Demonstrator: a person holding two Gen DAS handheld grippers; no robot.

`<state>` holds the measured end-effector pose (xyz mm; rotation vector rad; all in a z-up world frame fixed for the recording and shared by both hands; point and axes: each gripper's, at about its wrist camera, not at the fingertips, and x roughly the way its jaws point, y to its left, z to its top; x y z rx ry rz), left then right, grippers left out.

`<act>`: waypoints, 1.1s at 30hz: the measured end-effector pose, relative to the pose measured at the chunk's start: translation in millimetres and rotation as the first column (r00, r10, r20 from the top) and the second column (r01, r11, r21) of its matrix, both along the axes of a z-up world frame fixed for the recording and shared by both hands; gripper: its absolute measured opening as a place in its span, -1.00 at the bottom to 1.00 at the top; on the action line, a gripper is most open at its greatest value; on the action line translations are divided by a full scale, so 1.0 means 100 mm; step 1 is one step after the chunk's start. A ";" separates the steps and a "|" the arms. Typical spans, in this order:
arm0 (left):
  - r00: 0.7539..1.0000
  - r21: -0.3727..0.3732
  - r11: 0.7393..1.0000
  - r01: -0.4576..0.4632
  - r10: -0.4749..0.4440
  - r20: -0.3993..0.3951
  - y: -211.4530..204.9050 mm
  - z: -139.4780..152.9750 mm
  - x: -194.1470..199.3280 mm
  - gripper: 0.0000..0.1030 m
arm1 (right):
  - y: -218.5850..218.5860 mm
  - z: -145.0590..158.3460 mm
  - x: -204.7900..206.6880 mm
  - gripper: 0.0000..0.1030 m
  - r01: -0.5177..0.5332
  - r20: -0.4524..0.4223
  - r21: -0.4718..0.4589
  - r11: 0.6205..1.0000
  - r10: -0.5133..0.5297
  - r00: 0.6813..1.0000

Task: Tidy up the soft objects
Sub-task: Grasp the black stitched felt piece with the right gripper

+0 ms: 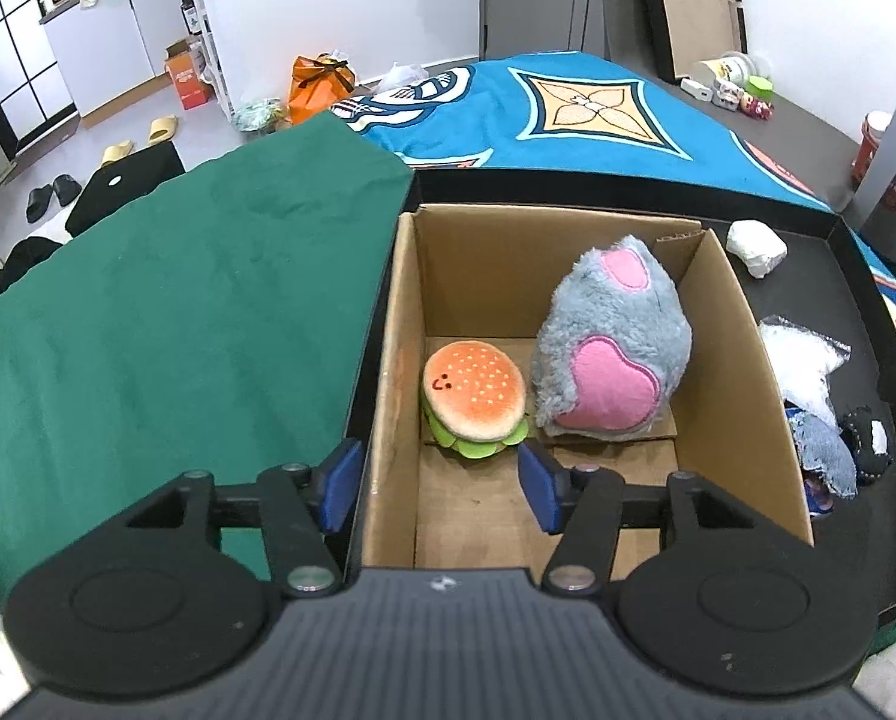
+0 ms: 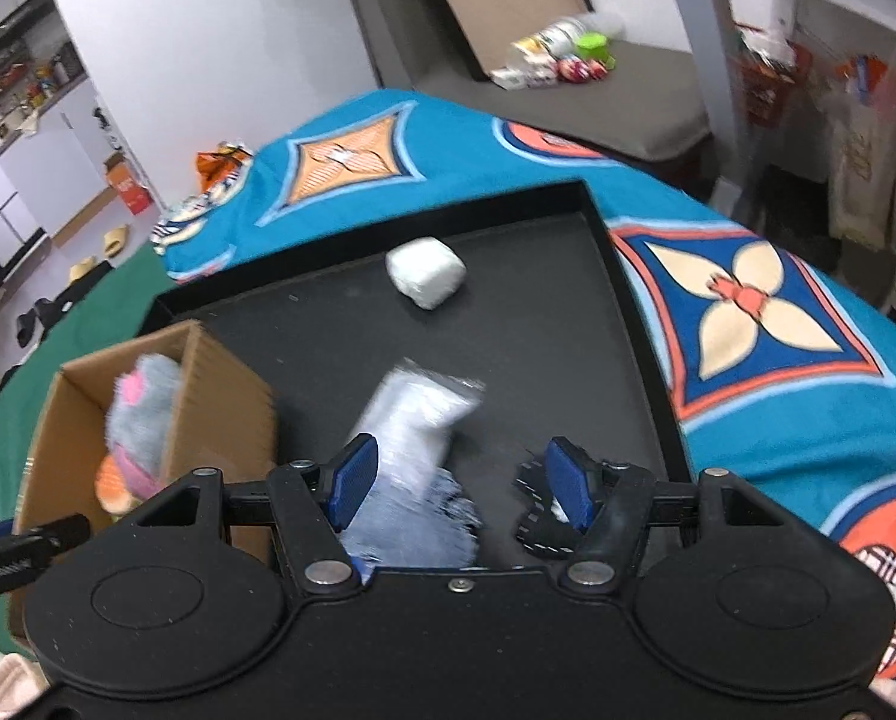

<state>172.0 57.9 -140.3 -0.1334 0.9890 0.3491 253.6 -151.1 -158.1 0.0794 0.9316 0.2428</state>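
Observation:
A cardboard box [image 1: 742, 360] stands in a black tray [image 2: 568, 330]. Inside it lie a burger plush [image 1: 473, 399] and a grey and pink plush [image 1: 613, 342]. My left gripper [image 1: 439, 483] is open and empty above the box's near left wall. My right gripper [image 2: 460, 483] is open and empty, hovering over a silvery white pouch [image 2: 415, 420] and a denim blue soft piece [image 2: 415, 525] on the tray. A black stitched item [image 2: 535, 519] lies by its right finger. A white soft block [image 2: 425, 271] sits farther back on the tray.
The tray rests on a bed with a blue patterned blanket [image 2: 748, 300] and a green cloth [image 1: 178, 300]. The left gripper's tip [image 2: 22, 546] shows at the right view's left edge. Shelving [image 2: 838, 90] stands to the right.

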 end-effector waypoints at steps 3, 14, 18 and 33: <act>1.000 0.007 1.000 -0.001 0.001 -0.009 -0.02 -0.01 0.03 0.12 | -0.09 -0.07 0.03 0.20 0.029 -0.019 0.001 1.000 -0.029 0.999; 0.999 0.050 0.999 -0.002 0.004 -0.045 -0.11 -0.07 0.15 0.19 | -0.34 -0.34 0.13 -0.14 0.085 -0.073 -0.018 0.996 -0.086 0.994; 0.998 0.071 0.997 0.001 0.004 -0.065 -0.14 -0.10 0.19 0.22 | -0.41 -0.44 0.16 -0.20 0.097 -0.099 -0.020 0.995 -0.098 0.990; 0.996 0.090 0.996 -0.005 0.013 -0.087 -0.17 -0.15 0.26 0.34 | -0.41 -0.56 0.23 -0.18 0.062 -0.101 -0.038 0.997 -0.066 0.993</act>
